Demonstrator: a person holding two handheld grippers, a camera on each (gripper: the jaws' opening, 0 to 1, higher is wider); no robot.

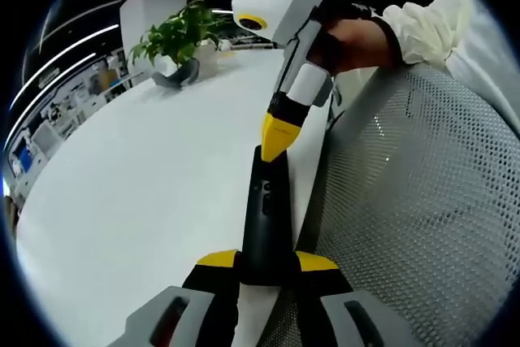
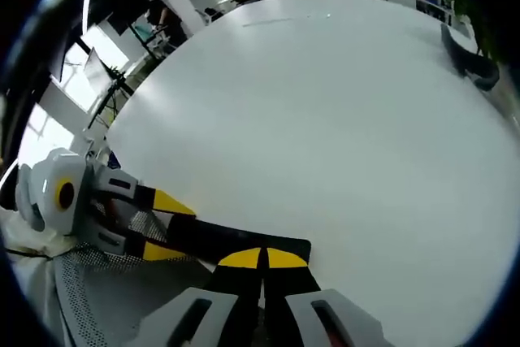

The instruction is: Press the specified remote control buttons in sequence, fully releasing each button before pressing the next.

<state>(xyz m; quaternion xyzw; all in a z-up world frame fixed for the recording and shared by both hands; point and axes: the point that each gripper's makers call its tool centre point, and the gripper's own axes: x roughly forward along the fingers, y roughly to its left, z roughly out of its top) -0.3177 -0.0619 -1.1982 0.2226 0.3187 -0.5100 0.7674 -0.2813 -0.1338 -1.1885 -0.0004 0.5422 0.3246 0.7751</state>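
At six o'clock in the left gripper view, the left gripper (image 1: pixel 268 270) has its yellow-tipped jaws pinching the near end of the slim black plastic remote control (image 1: pixel 270 209), which runs away toward twelve o'clock along the edge of the white round bench (image 1: pixel 138 193), beside the grey perforated mesh chair back (image 1: pixel 422 225) at three o'clock. Further up, the right gripper (image 1: pixel 279 142) comes down from one o'clock with its yellow jaws pressed together into a single point that rests on or just above the far end of the remote control; whether it is actually touching I cannot tell. In the right gripper view the same closed tips (image 2: pixel 262 258) sit at six o'clock on the remote control's dark end (image 2: pixel 244 241), with the left gripper (image 2: pixel 166 225) holding it from nine o'clock. To do this press well, I judge the left jaws should keep a firm, level grip so the remote control does not tip or slide, while the right tip goes straight down on one button alone, then lifts fully clear before seeking the next. The small buttons at mid-body are hard to make out, so aim needs care. Far off, at eleven o'clock, a green leafy potted plant (image 1: pixel 180 38) stands on the bench.
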